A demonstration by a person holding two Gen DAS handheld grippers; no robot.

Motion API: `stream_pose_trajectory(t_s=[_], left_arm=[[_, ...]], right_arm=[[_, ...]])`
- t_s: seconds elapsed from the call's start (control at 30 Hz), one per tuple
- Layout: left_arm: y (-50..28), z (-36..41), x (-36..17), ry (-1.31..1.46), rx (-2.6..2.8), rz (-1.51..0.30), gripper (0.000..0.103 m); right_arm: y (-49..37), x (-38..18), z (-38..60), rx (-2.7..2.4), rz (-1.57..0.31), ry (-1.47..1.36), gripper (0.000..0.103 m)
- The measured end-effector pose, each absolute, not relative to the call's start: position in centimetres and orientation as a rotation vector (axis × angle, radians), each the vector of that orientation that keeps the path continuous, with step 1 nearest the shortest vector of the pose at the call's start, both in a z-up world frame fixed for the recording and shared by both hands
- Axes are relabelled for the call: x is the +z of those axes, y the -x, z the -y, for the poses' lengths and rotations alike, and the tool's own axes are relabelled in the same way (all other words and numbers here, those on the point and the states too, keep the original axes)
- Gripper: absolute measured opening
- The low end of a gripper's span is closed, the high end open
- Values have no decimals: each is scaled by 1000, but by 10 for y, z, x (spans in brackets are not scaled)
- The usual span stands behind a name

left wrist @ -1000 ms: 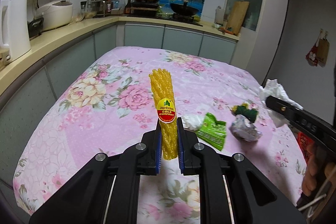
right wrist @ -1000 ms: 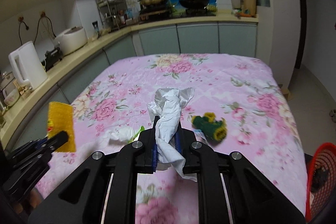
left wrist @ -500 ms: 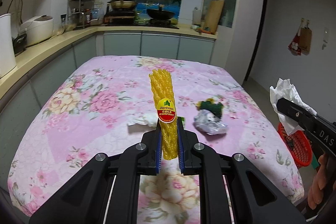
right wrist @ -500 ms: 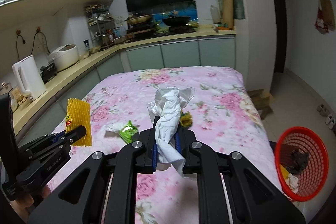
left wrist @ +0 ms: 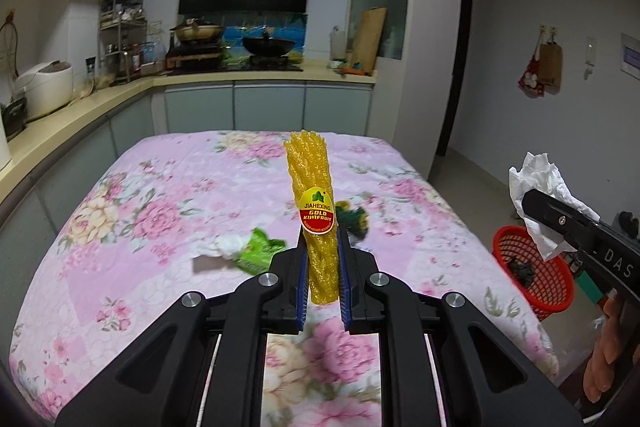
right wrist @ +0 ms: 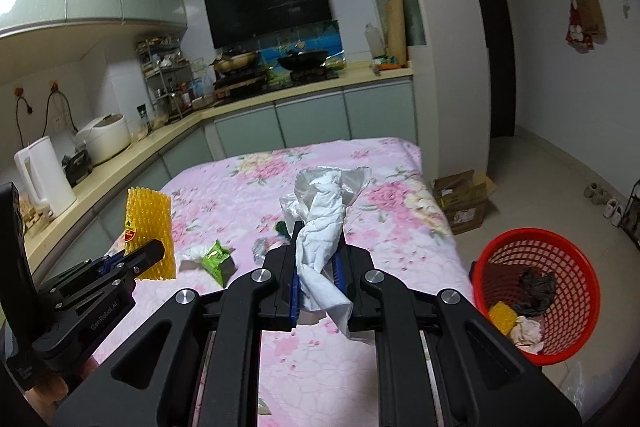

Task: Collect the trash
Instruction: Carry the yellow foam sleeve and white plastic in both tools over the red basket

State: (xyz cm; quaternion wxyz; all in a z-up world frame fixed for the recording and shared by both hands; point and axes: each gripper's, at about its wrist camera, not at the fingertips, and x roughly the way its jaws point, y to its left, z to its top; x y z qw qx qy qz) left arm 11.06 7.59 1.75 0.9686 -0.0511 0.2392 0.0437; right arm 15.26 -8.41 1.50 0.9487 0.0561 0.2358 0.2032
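Kitchen background, non-task items:
- Black range hood [right wrist: 268, 5], wall-mounted.
- Wok [left wrist: 269, 45] and lidded pan [left wrist: 199, 31] on hob.
- White kettle [right wrist: 42, 175] and rice cooker [right wrist: 105, 137] on side counter.
- Wire spice rack [right wrist: 165, 75].
- Cutting board [left wrist: 370, 39], leaning upright.
- Cardboard box [right wrist: 464, 201] on floor.

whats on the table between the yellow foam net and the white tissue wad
In the right wrist view, a green wrapper with a crumpled white scrap beside it lies on the floral table, between the yellow foam net and the white tissue wad.

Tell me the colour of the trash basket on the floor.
Red mesh; the trash basket shows best in the right wrist view.
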Motion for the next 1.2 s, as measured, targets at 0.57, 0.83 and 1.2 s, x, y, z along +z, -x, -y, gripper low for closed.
stream_pose_trajectory(t_s=[0.57,0.83,1.2], left_arm=[[-142,7,24,27,-103,-485,12],[-165,41,16,19,-205,-525,12],[-203,87,-3,11,-353,-610,12]], right_arm=[[-153,18,158,264,-459,-172,13],[-160,12,188,177,-474,-190,13],[-178,-5,237,34,-517,-254,13]])
